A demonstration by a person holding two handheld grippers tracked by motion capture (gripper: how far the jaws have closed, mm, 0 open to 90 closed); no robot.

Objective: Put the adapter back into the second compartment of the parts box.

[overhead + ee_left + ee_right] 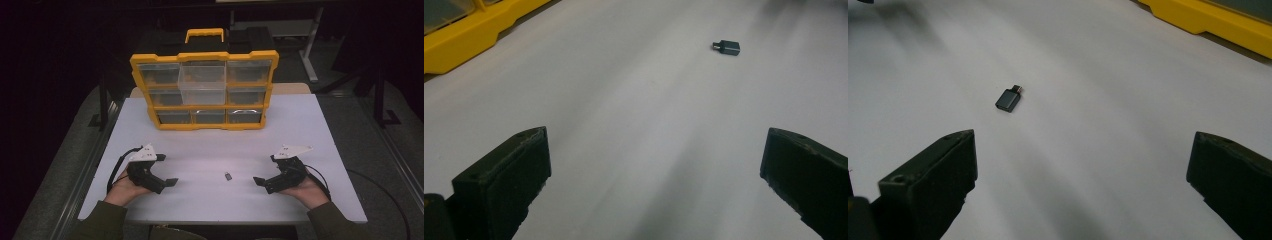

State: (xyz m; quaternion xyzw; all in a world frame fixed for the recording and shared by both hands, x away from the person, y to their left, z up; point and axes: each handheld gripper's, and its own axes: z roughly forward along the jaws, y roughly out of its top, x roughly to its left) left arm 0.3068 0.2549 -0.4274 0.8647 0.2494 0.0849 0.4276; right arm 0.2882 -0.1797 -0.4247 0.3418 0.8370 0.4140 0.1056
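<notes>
White table (310, 125) takes up most of the high view, dark floor around it. Far centre of the table: yellow organiser (202, 90) standing upright, clear drawers facing the person, handle on top; the middle drawer (202, 80) of the top row sticks out toward the near side, looks empty but hard to tell. Near left: left gripper (171, 182) held in the person's left hand, resting low at the table, jaws spread wide, nothing between them; same in the left gripper view, bare table between the two black jaws. Near right: right gripper (258, 181), mirror pose, jaws also spread wide and empty. Both tips point inward toward each other. Smallest item: small dark adapter (228, 176), a little grey block with a short plug on one end, lying flat on the table between the two grippers, touching neither. Right gripper looks somewhat nearer to it. In the right gripper view the adapter (1009, 99) sits ahead and left of the jaw line, long axis slanted, plug end pointing away. In the left gripper view it (728, 47) is farther off, ahead and right. Likely next: right gripper swings left and forward, closing across the short sides.
</notes>
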